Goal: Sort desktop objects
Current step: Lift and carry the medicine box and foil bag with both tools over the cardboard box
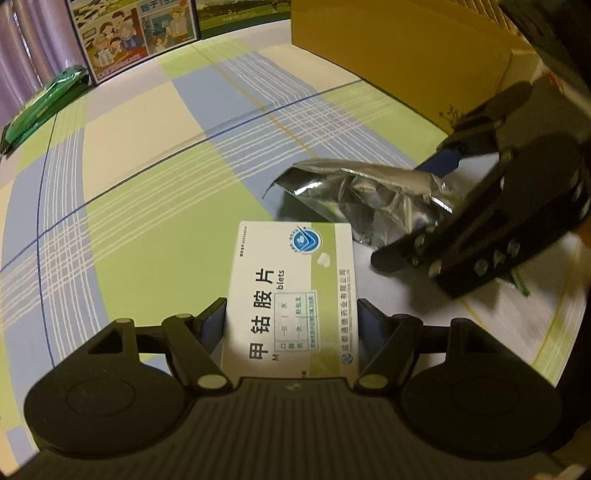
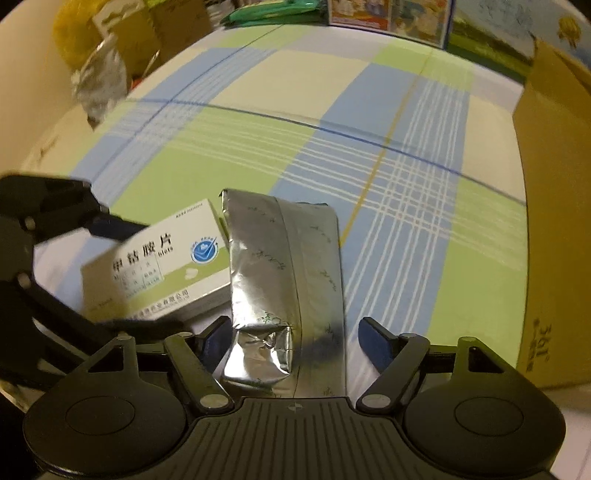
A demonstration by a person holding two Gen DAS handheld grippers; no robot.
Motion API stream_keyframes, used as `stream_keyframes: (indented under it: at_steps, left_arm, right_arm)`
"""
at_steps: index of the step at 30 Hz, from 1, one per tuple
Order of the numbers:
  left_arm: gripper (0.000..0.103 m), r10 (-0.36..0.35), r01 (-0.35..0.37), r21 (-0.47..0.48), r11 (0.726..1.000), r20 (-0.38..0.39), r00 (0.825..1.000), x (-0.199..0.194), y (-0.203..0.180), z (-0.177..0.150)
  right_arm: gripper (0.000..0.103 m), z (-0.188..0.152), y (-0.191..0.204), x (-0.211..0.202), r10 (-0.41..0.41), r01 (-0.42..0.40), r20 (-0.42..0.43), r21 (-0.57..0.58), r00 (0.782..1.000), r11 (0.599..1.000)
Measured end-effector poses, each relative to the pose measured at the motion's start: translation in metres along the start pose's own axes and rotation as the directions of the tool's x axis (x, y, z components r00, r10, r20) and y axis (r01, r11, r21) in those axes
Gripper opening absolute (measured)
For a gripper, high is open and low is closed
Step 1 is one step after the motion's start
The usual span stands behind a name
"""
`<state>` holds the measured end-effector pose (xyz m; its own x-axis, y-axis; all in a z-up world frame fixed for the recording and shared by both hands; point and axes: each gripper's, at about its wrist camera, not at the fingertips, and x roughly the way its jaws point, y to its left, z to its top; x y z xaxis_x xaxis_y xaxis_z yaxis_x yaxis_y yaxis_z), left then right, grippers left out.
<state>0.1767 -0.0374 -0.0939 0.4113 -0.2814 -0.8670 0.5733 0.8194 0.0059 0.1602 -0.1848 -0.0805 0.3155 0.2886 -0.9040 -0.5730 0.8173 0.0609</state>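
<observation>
A white and green medicine box (image 1: 291,266) with Chinese print sits between the fingers of my left gripper (image 1: 291,314), which is shut on its long sides. In the right wrist view the same box (image 2: 166,266) is tilted at the left, held by the left gripper (image 2: 140,275). A crumpled silver foil pouch (image 2: 280,258) runs forward between the fingers of my right gripper (image 2: 293,332), which is shut on its near end. From the left wrist view the pouch (image 1: 354,195) sticks out leftward from the right gripper (image 1: 412,208), just right of the box.
The plaid green, blue and cream tablecloth (image 1: 147,166) covers the table. A tall cardboard box (image 1: 388,48) (image 2: 554,221) stands on the right. A green packet (image 1: 44,103) and a picture-printed box (image 1: 136,33) lie at the far edge. Another foil bag (image 2: 99,81) sits far left.
</observation>
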Motion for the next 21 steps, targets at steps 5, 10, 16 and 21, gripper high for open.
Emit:
stream_keyframes:
  at_steps: [5,10,16,21]
  left_arm:
    - [0.069,0.009,-0.009,0.013,1.0,-0.005,1.0,0.0024,-0.0009,0.0026]
    - [0.068,0.006,-0.006,0.023,1.0,-0.004,1.0,0.0038,-0.0028,0.0036]
    - [0.068,-0.001,0.001,0.031,1.0,-0.007,1.0,0.0022,-0.0053,0.0025]
    - [0.067,0.018,-0.018,-0.001,1.0,0.01,1.0,-0.0023,0.001,0.0017]
  right_arm:
    - [0.064,-0.0038,-0.0004,0.0006,-0.016,0.016,0.004,-0.047,1.0,0.999]
    - [0.052,-0.0023,0.0004,-0.0003,-0.023,0.024,0.01,-0.043,1.0,0.999]
    - [0.044,-0.0028,0.0045,-0.0032,-0.039,0.041,0.019,-0.059,0.999,0.997]
    - [0.04,-0.0027,0.0037,-0.008,-0.038,0.04,0.047,-0.033,0.998,0.999]
